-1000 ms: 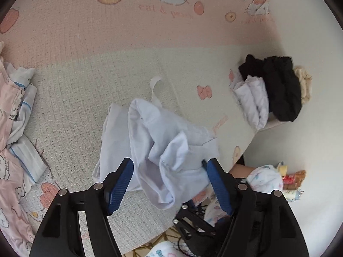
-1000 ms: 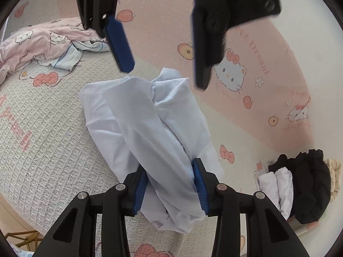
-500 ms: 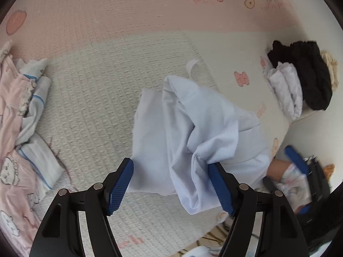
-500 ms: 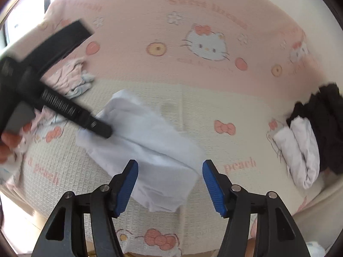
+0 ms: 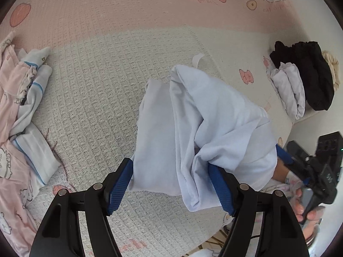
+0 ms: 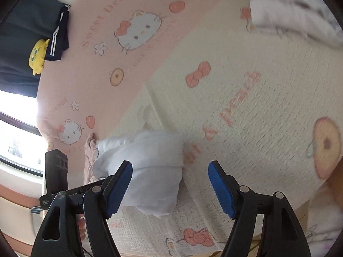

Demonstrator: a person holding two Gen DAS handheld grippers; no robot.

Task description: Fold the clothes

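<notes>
Two tools: both stand with blue pads spread wide and nothing pinched.
Garment: the pale lilac-white crumpled cotton garment [image 5: 199, 124] lies bunched on the cream-and-pink waffle-weave bed cover [image 5: 90, 98], its lower edge hanging over the near side of the bed.
Left tool: the left tool [image 5: 171, 187] hovers low over the garment's near hem, pads either side of the cloth but not closed on it.
Right tool: the right tool [image 6: 170, 187] is spread and off to the side, the garment ahead of it and apart; a second ago it was clamped on this cloth, so it has let go and swung away.
Meaning: the garment is released in a loose heap, not a flat fold; it likely needs a fresh grip on a hem or corner.
Stack: folded white and black clothes [image 5: 300, 85] sit at the bed's far right.
Pile: unfolded pink and blue-striped clothes [image 5: 23, 111] wait at the left.
</notes>
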